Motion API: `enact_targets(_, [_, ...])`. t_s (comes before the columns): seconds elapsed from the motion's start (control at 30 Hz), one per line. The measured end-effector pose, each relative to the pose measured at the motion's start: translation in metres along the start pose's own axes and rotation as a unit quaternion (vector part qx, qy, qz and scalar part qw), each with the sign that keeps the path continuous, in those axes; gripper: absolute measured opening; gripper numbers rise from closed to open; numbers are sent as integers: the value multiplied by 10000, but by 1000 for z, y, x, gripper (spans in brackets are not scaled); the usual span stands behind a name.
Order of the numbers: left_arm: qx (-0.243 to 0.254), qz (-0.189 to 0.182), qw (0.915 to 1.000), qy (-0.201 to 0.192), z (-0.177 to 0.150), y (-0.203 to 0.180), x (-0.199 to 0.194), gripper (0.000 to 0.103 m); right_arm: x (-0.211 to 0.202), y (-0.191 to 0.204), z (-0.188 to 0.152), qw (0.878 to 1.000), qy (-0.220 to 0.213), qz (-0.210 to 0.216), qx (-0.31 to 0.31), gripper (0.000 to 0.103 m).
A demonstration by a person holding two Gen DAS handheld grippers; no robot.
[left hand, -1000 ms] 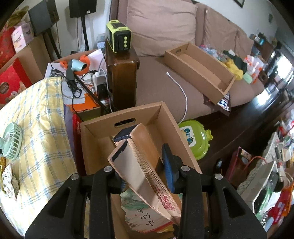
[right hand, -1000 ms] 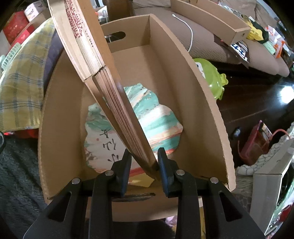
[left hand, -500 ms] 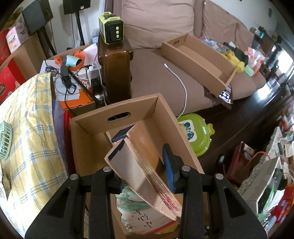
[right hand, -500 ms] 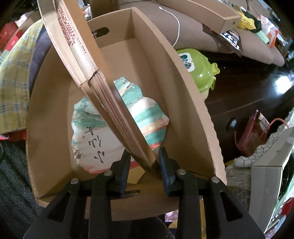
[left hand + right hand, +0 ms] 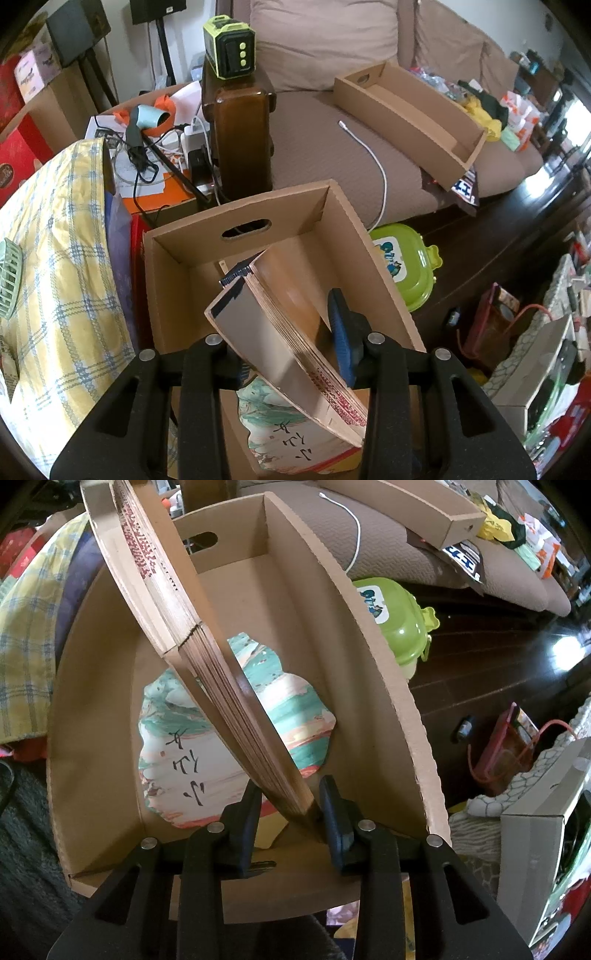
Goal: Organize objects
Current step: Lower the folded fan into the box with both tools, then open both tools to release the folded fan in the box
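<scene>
Both grippers hold one folded fan (image 5: 236,686), slanted over cardboard box (image 5: 373,686): right gripper (image 5: 288,812) at 6 o'clock end, left gripper (image 5: 284,347) higher up.

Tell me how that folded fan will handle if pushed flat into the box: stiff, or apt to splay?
Probably stiff lengthwise: the folded fan spans tilted over the cardboard box without sagging. Its stacked slats look loose at the wide end, so it may splay if pushed sideways. Likely light: the right gripper pinches just its narrow end.
</scene>
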State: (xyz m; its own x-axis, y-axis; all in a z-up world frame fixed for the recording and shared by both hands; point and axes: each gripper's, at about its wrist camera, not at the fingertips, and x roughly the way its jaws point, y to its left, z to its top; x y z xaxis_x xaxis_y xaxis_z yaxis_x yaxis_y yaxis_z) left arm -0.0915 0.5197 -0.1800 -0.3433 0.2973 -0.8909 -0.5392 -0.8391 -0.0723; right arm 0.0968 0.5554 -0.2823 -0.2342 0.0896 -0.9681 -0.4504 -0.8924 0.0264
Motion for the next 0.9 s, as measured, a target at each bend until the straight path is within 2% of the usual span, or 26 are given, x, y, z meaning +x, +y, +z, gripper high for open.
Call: enact_targets(0.9, [-64,134,9998,159,2,-2,25,36,2,4,3,10000,25,-25,-20,33])
